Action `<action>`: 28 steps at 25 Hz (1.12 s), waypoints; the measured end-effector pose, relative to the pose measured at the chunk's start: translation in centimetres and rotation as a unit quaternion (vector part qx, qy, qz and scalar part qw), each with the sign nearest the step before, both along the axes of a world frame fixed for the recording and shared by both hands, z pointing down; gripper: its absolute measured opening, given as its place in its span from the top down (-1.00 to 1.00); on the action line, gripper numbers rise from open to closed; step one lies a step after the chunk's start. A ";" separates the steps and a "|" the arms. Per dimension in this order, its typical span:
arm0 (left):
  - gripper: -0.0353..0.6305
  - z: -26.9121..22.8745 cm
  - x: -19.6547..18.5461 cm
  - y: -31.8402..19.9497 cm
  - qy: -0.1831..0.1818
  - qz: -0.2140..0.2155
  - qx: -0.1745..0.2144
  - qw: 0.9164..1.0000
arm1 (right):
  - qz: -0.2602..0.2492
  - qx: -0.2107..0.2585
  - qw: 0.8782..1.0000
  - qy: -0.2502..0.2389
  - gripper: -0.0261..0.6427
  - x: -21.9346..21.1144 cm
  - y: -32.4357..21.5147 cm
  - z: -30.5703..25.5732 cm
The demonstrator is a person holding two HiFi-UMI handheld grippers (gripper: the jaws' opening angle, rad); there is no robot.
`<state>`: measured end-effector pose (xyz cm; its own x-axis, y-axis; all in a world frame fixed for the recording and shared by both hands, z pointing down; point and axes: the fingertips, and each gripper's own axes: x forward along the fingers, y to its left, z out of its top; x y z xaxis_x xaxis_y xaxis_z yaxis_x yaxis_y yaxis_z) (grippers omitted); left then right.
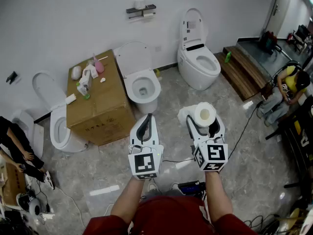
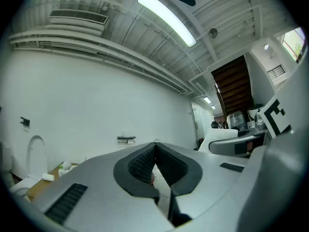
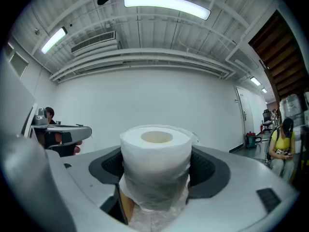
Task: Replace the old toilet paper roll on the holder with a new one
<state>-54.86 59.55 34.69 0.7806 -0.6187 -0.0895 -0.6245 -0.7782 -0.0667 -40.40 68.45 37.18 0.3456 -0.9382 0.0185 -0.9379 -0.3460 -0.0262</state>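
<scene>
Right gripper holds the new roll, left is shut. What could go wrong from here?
The roll is soft and stands above the fingers of the right gripper, so it could squash or tip out. The holder hangs on the wall above an open toilet; a dropped roll might land in it.

I'm in a mock-up washroom inside a workshop hall. Several toilets [image 1: 142, 87] line the white wall [image 1: 58, 28] ahead of my left claw [image 1: 145, 124], with a cardboard box [image 1: 100, 109] between two. A bare ribbed ceiling [image 3: 145, 30] with strip lights [image 3: 166, 1] is overhead.
</scene>
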 end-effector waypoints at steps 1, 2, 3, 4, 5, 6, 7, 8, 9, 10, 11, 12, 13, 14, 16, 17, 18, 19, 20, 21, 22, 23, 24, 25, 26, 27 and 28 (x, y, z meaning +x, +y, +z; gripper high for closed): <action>0.85 0.0 0.2 0.1 0.000 0.000 0.000 1.000 | 0.000 0.000 1.000 0.000 -0.25 0.2 0.1 0.0; 0.85 0.0 0.5 0.3 0.000 0.001 0.000 1.000 | 0.001 0.001 1.000 -0.001 -0.24 0.4 0.3 0.0; 0.85 0.0 0.7 0.4 0.000 0.001 0.000 1.000 | 0.001 0.001 1.000 -0.001 -0.25 0.6 0.4 0.0; 0.85 0.0 0.9 0.5 -0.001 0.001 0.001 1.000 | 0.001 0.002 1.000 -0.001 -0.25 0.8 0.4 0.0; 0.85 0.0 1.2 0.6 -0.001 0.001 0.001 1.000 | 0.001 0.003 1.000 0.000 -0.24 1.0 0.5 0.0; 0.85 0.0 1.4 0.7 -0.002 0.000 0.002 1.000 | 0.001 0.003 1.000 0.000 -0.25 1.2 0.6 0.0; 0.85 0.0 1.5 0.9 -0.002 -0.001 0.003 1.000 | 0.000 0.003 1.000 0.000 -0.25 1.4 0.8 0.1; 0.85 0.1 1.7 1.1 -0.003 -0.002 0.003 1.000 | 0.000 0.003 1.000 0.000 -0.25 1.6 1.0 0.1; 0.85 0.2 2.0 1.3 -0.004 -0.002 0.003 1.000 | 0.000 0.003 1.000 -0.001 -0.25 1.8 1.2 0.2; 0.85 0.2 2.2 1.5 -0.004 -0.002 0.002 1.000 | 0.000 0.003 1.000 -0.002 -0.25 2.0 1.4 0.3; 0.85 0.3 2.5 1.7 -0.004 -0.002 0.002 1.000 | -0.001 0.003 1.000 -0.003 -0.24 2.3 1.6 0.4; 0.85 0.3 2.8 2.0 -0.005 -0.002 0.002 1.000 | -0.002 0.004 1.000 -0.005 -0.25 2.6 1.9 0.5; 0.85 0.4 3.1 2.4 -0.005 -0.003 0.002 1.000 | -0.004 0.005 1.000 -0.007 -0.25 2.9 2.2 0.6; 0.85 0.5 3.5 2.7 -0.006 -0.004 0.002 1.000 | -0.006 0.007 1.000 -0.010 -0.25 3.2 2.6 0.7; 0.85 0.8 4.2 3.5 -0.008 -0.006 0.001 1.000 | -0.009 0.011 1.000 -0.017 -0.25 4.0 3.3 1.0; 0.85 1.0 4.6 3.7 -0.008 -0.007 0.001 1.000 | -0.010 0.012 1.000 -0.019 -0.25 4.4 3.7 1.1; 0.85 1.1 4.9 4.0 -0.009 -0.008 -0.001 1.000 | -0.011 0.013 1.000 -0.021 -0.25 4.9 3.9 1.2; 0.85 1.4 5.2 4.2 -0.011 -0.010 -0.003 1.000 | -0.014 0.012 1.000 -0.022 -0.25 5.2 4.1 1.3; 0.85 1.6 5.5 4.3 -0.013 -0.012 -0.007 1.000 | -0.016 0.010 1.000 -0.023 -0.25 5.5 4.2 1.5; 0.85 1.9 5.7 4.4 -0.016 -0.013 -0.011 1.000 | -0.019 0.009 0.999 -0.025 -0.25 5.7 4.2 1.7; 0.85 2.0 6.0 4.5 -0.017 -0.014 -0.013 1.000 | -0.020 0.007 0.999 -0.028 -0.25 6.0 4.3 1.9; 0.85 2.0 6.3 4.5 -0.016 -0.014 -0.011 1.000 | -0.021 0.006 0.999 -0.030 -0.25 6.2 4.3 2.1; 0.85 1.9 6.7 4.6 -0.015 -0.013 -0.008 1.000 | -0.022 0.005 0.999 -0.031 -0.25 6.5 4.3 2.2; 0.85 1.9 7.0 4.5 -0.014 -0.013 -0.005 1.000 | -0.025 0.006 0.999 -0.032 -0.25 6.6 4.3 2.3; 0.85 1.9 7.3 4.4 -0.014 -0.013 -0.004 1.000 | -0.028 0.007 0.999 -0.033 -0.25 6.8 4.1 2.3; 0.85 2.0 7.5 4.1 -0.013 -0.013 -0.005 1.000 | -0.031 0.008 0.999 -0.033 -0.25 6.9 3.9 2.3; 0.85 2.2 7.7 3.8 -0.014 -0.013 -0.006 1.000 | -0.033 0.008 0.999 -0.032 -0.25 7.0 3.6 2.4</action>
<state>-47.12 63.32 36.86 0.7661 -0.6399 -0.0608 -0.6428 -0.7624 -0.0746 -33.38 72.02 39.56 0.2818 -0.9592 0.0233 -0.9549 -0.2827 -0.0912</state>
